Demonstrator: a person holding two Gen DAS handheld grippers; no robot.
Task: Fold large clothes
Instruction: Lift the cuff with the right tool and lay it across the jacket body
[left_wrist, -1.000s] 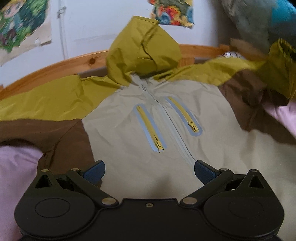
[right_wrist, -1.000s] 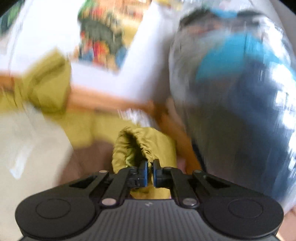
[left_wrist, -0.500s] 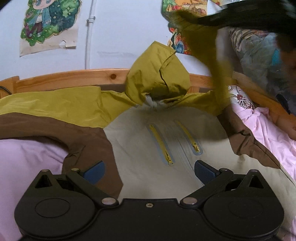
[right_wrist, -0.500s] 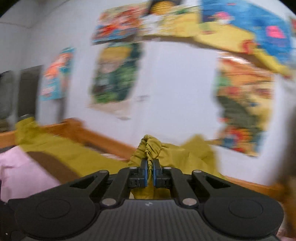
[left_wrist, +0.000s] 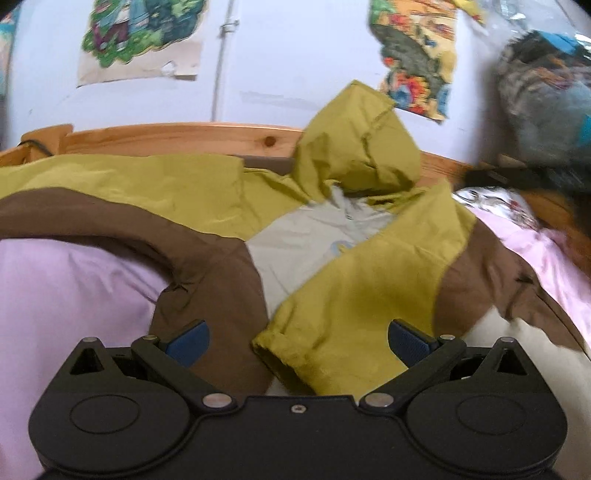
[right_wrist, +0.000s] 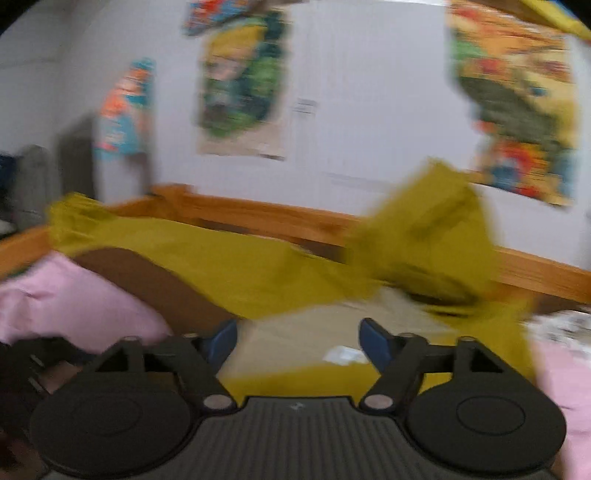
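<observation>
Lying below the opening right tool (right_wrist: 298, 341), the jacket (right_wrist: 229, 269) is unheld.

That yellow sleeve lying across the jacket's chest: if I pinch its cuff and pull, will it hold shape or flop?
Likely floppy: the sleeve already lies creased and draped over the jacket. It looks thin and probably light, so it should lift easily. The smooth shell fabric may slide on itself; the gathered cuff is probably the surest grip. Both tongs are empty now.
</observation>
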